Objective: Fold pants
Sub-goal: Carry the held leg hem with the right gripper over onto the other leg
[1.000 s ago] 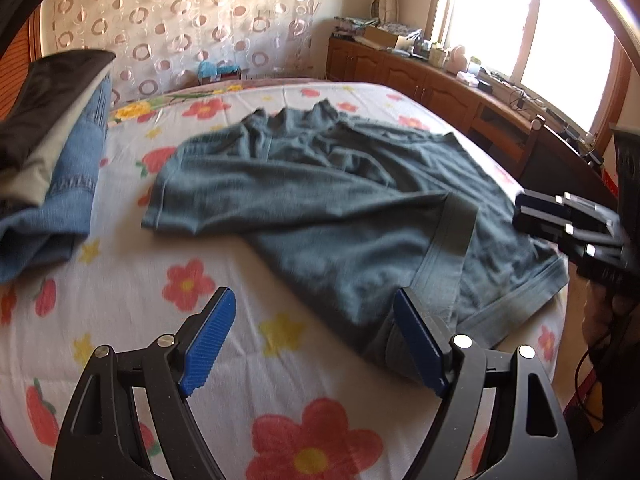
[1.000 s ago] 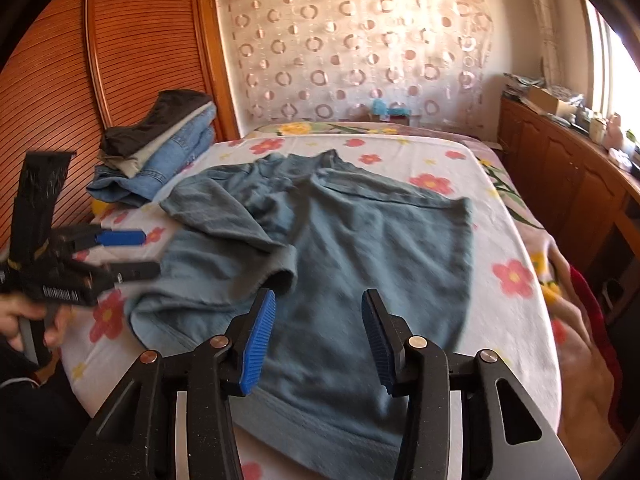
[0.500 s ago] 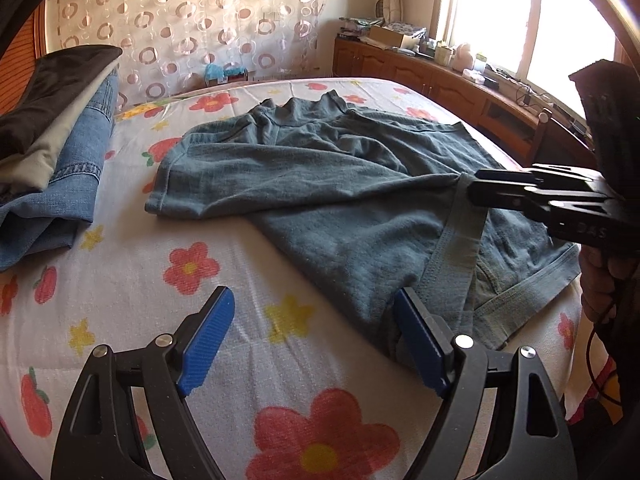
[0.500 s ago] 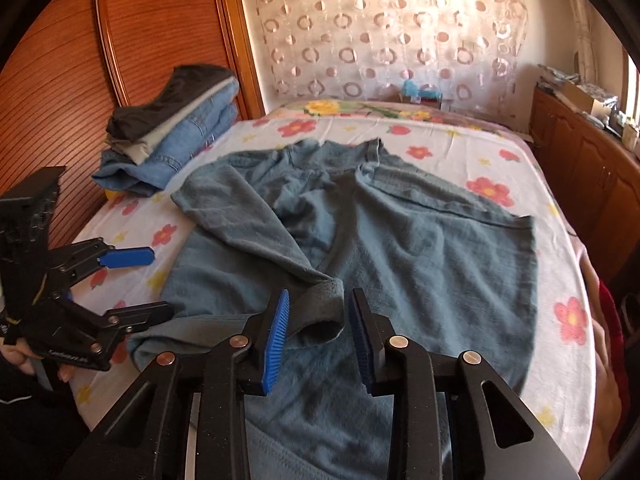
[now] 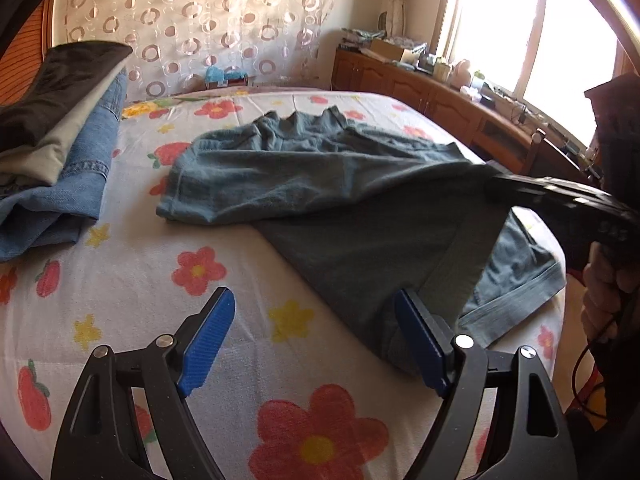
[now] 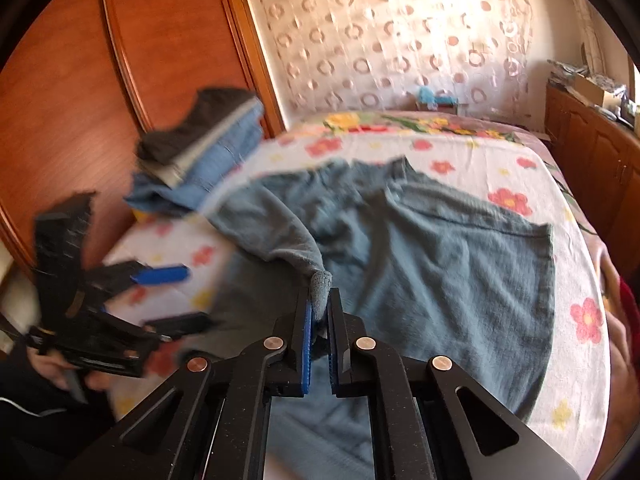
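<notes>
Grey-blue pants (image 5: 320,176) lie spread and rumpled on the flowered bed, with one leg folded over the other. My right gripper (image 6: 320,296) is shut on a bunched fold of the pants (image 6: 440,260), and cloth pokes up between its blue pads. From the left wrist view the right gripper (image 5: 494,184) reaches in from the right, and the fabric rises in a ridge to its tip. My left gripper (image 5: 312,296) hangs open over the sheet at the pants' near edge, nothing between its fingers. It also shows open at the left of the right wrist view (image 6: 180,300).
A stack of folded clothes (image 5: 60,140), dark on top and denim below, sits at the bed's left side near a wooden wardrobe (image 6: 80,100). A low wooden cabinet (image 5: 440,100) with clutter runs under the window. Bare flowered sheet (image 5: 140,280) lies left of the pants.
My right gripper's jaws closed onto the fold of the pants leg and raised it slightly. The left gripper stayed open and barely moved.
</notes>
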